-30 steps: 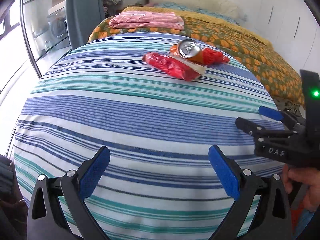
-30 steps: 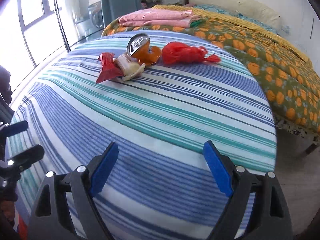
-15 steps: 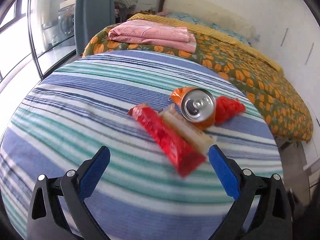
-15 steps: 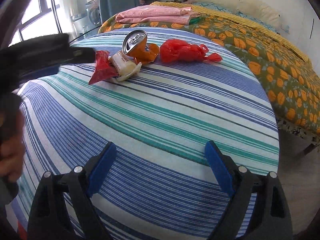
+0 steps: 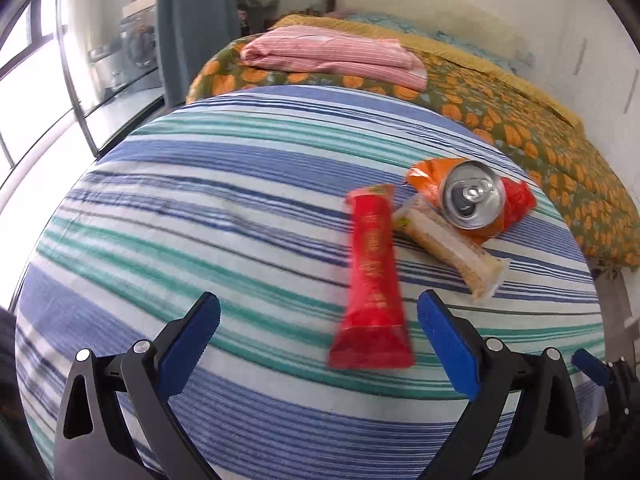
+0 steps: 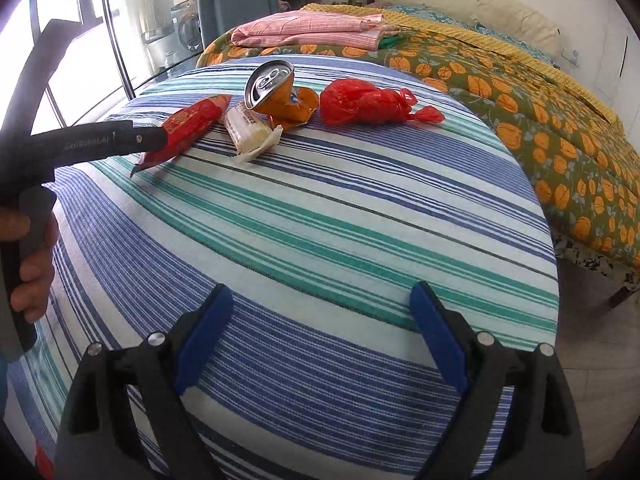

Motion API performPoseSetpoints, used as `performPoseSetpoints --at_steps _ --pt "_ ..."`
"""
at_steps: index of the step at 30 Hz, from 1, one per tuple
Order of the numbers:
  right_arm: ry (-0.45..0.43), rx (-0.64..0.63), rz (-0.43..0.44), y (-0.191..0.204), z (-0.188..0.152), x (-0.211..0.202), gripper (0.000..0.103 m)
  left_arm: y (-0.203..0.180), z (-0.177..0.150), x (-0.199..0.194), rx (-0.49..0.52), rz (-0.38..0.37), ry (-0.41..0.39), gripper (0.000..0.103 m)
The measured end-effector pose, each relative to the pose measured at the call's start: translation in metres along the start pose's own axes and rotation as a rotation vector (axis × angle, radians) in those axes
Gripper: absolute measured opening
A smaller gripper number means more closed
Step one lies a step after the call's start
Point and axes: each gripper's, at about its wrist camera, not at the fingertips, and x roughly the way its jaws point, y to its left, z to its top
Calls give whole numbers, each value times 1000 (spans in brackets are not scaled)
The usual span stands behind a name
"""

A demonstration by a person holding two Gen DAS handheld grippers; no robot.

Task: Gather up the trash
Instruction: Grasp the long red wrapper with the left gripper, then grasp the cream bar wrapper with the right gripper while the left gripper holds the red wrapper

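On the striped bedsheet (image 5: 240, 208), the left gripper (image 5: 318, 334) hovers spread wide and empty; the red snack wrapper (image 5: 372, 280) lies between its pads toward one o'clock, untouched, the crushed orange can (image 5: 474, 200) beyond. Right gripper (image 6: 322, 334) gapes empty, trash well off at eleven o'clock

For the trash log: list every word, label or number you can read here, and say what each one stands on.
"CoRobot.AI", roughly; small pale letters on the black left gripper, partly unclear.
Red wrapper: gold print, too blurred to read.
Pale wrapper: dark print, too small to read.
Orange can: blue mark on its side, unreadable.
Right gripper: no text visible.
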Motion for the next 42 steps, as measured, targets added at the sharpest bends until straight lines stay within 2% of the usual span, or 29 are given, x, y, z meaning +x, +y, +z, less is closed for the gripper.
performPoseSetpoints --at_steps 4,7,9,12,13,14,17,22,27,29,31,32,34,37,42 --pt "0 0 0 0 0 0 87 -21 12 19 116 -6 36 97" --pt "0 0 0 0 0 0 87 -23 15 32 141 8 67 96" --pt "0 0 1 0 0 0 87 -24 16 37 155 5 80 86" --pt "0 0 0 0 0 0 87 -21 16 37 159 -16 74 55" --pt "0 0 0 0 0 0 87 -18 17 35 155 -18 71 36" --pt "0 0 0 0 0 0 87 -16 17 33 152 -29 74 25" --pt "0 0 1 0 0 0 87 0 8 17 127 -48 69 24" --pt "-1 -1 1 0 0 0 87 36 -23 -21 81 -70 59 24" --pt "0 0 2 0 0 0 88 55 -55 -37 83 -77 68 29" --pt "-1 0 1 0 0 0 88 55 -61 -35 97 -75 63 48" --pt "-1 0 1 0 0 0 88 54 -64 -34 114 -49 48 58" --pt "-1 1 1 0 0 0 88 53 -64 -33 119 -38 45 68" --pt "-1 1 0 -1 1 1 88 53 -64 -29 114 -9 44 79" --pt "-1 2 0 -2 0 1 88 53 -63 -27 119 5 42 82" --pt "1 6 5 -3 -1 0 90 55 -62 -22 119 2 65 96"
